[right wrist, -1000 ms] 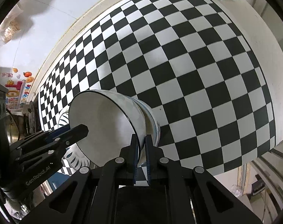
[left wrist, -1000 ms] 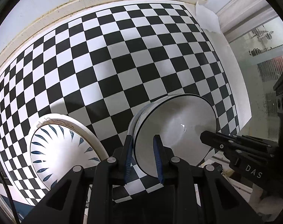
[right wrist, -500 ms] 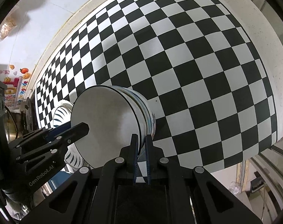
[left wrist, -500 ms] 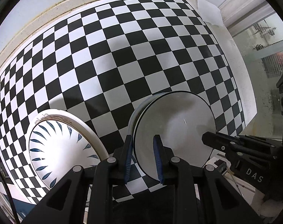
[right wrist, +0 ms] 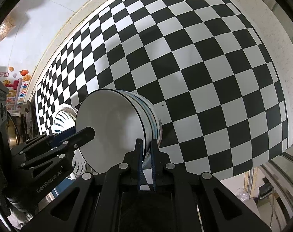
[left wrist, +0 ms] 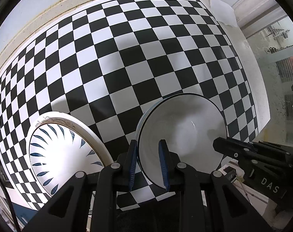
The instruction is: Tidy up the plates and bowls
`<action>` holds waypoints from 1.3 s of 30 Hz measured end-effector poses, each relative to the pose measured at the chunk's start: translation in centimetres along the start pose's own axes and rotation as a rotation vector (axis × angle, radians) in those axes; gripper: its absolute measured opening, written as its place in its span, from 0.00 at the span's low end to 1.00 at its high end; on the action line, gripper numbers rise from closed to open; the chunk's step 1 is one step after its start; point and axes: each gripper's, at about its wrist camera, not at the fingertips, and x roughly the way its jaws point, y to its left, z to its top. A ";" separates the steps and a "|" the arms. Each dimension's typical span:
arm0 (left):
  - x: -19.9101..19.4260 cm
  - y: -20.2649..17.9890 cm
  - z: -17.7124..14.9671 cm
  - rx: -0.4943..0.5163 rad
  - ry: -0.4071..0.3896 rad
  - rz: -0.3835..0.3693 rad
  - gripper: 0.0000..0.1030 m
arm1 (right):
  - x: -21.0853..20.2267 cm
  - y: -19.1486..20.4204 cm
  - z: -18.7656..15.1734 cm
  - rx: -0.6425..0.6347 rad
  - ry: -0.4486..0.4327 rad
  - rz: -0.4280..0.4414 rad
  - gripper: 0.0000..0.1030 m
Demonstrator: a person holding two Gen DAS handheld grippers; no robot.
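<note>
A stack of nested bowls (left wrist: 185,131), the top one white with a thin black rim, hangs tilted just above the checkered cloth. My left gripper (left wrist: 148,145) is shut on its near-left rim, one finger inside and one outside. My right gripper (right wrist: 146,144) is shut on the opposite rim; its side view shows several nested walls with blue marks (right wrist: 154,121). Each gripper shows in the other's view: the right gripper (left wrist: 218,145) and the left gripper (right wrist: 88,131). A white plate with blue leaf strokes (left wrist: 59,150) lies left of the bowls, also seen as the plate (right wrist: 63,118).
The black-and-white checkered cloth (left wrist: 127,61) covers the table up to a pale edge strip and wall (left wrist: 50,17). A crumpled white sheet (left wrist: 221,11) lies at the far right corner. A glass panel (left wrist: 277,58) stands to the right. Colourful stickers (right wrist: 17,89) and clutter are at the left.
Both grippers keep their hold on the bowl stack. The stack has shifted only slightly against the cloth.
</note>
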 end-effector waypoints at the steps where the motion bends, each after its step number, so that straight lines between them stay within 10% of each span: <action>1: 0.0 0.0 0.0 -0.002 0.000 0.000 0.19 | 0.0 0.0 0.0 0.000 0.002 0.002 0.11; 17: -2.9 -0.1 -1.2 -0.007 -0.076 0.058 0.28 | -1.4 1.0 -1.0 -0.042 -0.028 -0.026 0.12; 24: -5.0 0.5 -2.3 -0.009 -0.138 0.077 0.54 | -3.7 2.0 -2.6 -0.091 -0.086 -0.077 0.67; 27: -5.8 0.6 -2.7 -0.013 -0.156 0.069 0.82 | -4.6 2.1 -3.1 -0.101 -0.111 -0.101 0.75; 39: -11.7 1.1 -7.0 -0.019 -0.287 0.060 0.90 | -11.3 3.8 -7.0 -0.127 -0.252 -0.123 0.84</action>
